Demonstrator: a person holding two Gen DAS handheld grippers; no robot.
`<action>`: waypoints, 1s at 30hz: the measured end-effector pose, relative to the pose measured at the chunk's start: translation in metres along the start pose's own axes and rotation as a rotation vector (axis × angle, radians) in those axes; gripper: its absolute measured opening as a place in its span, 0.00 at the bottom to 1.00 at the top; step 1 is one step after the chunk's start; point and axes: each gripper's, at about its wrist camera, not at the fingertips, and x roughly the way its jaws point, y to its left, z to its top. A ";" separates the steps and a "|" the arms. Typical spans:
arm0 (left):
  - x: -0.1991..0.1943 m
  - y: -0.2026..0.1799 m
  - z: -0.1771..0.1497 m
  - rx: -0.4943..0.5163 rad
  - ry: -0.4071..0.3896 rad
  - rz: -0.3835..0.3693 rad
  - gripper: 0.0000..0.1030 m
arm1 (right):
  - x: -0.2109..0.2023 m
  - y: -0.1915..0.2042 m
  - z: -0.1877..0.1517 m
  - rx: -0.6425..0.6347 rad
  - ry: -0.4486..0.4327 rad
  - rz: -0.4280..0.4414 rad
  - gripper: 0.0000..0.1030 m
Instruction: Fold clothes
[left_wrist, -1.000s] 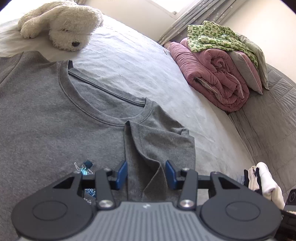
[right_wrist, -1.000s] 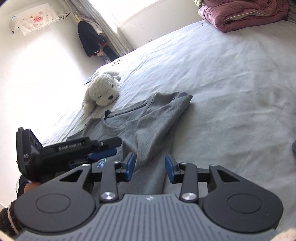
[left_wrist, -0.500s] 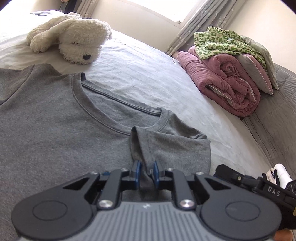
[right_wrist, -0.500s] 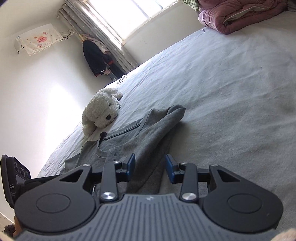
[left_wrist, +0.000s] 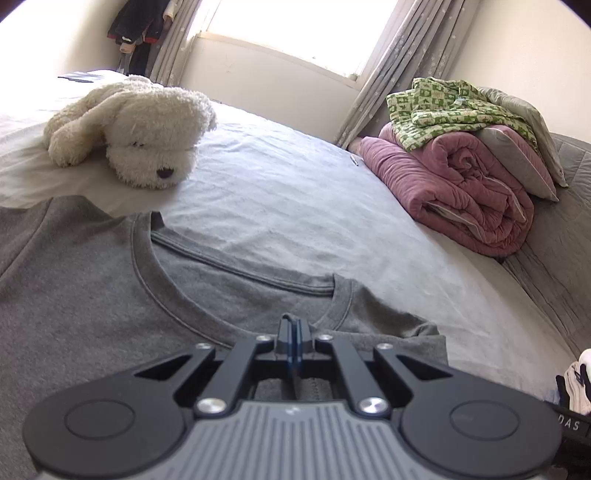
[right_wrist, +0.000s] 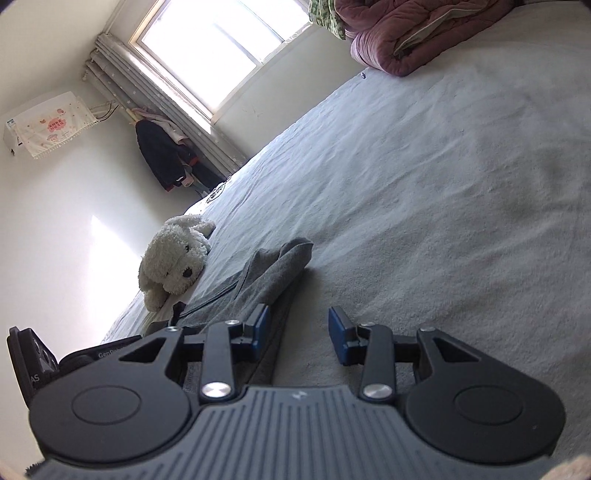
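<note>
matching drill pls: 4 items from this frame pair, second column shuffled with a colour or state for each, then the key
1. left tongs
2. right tongs
3. plush dog
4. rolled quilt

A. pink, under a green patterned cloth
B. pads apart, nothing pinched
C. cream white, lying beyond the T-shirt collar
D. shut on a fold of the grey T-shirt

Pairs: 1-D, 2-B, 3-C, 4-A

Bed (left_wrist: 295, 206): tee (left_wrist: 92, 295), plush (left_wrist: 147, 136), quilt (left_wrist: 461, 199)
</note>
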 end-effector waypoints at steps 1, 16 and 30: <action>-0.004 0.002 0.001 -0.011 -0.017 -0.001 0.02 | 0.001 0.001 0.000 -0.008 0.000 -0.004 0.39; -0.009 0.039 0.005 -0.175 -0.041 -0.071 0.02 | 0.030 0.025 0.009 -0.175 0.036 -0.080 0.41; -0.010 0.046 0.005 -0.209 -0.038 -0.045 0.02 | 0.102 0.086 0.038 -0.555 0.137 -0.240 0.41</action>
